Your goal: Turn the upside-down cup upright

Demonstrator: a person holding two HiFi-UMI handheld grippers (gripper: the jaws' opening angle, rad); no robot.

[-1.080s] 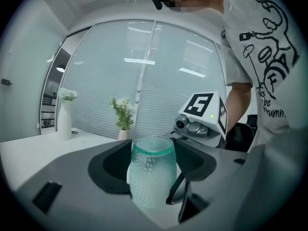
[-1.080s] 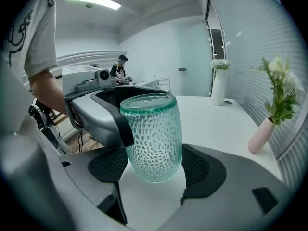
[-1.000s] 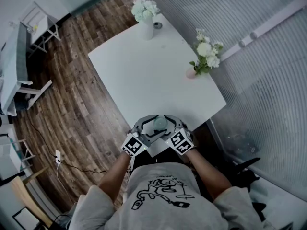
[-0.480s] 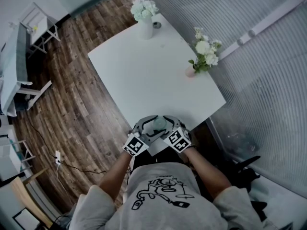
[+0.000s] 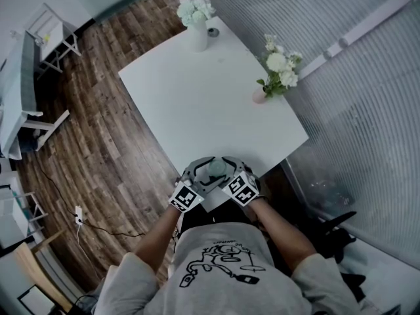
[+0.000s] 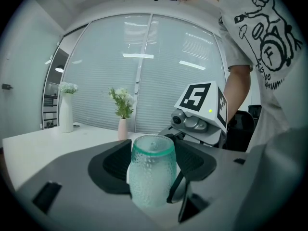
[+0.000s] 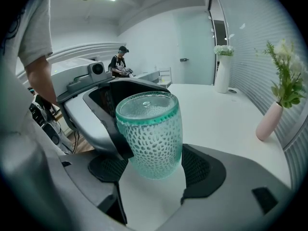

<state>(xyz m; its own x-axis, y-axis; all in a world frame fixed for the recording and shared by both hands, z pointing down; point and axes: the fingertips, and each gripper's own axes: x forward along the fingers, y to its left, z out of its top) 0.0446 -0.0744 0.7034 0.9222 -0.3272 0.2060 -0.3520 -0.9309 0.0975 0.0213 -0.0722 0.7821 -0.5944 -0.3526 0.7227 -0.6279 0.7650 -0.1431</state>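
A teal, dimpled glass cup point(image 5: 218, 168) stands bottom-up at the near edge of the white table point(image 5: 197, 97), its closed base on top. My left gripper point(image 5: 210, 174) reaches in from the lower left. Its pads hug both sides of the cup point(image 6: 153, 172), which it holds. My right gripper point(image 5: 227, 171) comes in from the lower right, and its jaws flank the lower part of the cup point(image 7: 150, 134). Whether its pads press on the glass does not show. One jaw of the left gripper lies against the cup's far left side in the right gripper view.
A tall white vase with white flowers point(image 5: 198, 35) and a small dark object point(image 5: 213, 33) stand at the table's far corner. A pink vase with greenery point(image 5: 260, 97) stands near the right edge. A ribbed glass wall runs along the right. Wooden floor and white furniture point(image 5: 26, 84) lie to the left.
Both grippers have sunk a little together, still closed in around the cup. Their spacing and the cup's bottom-up pose look the same.
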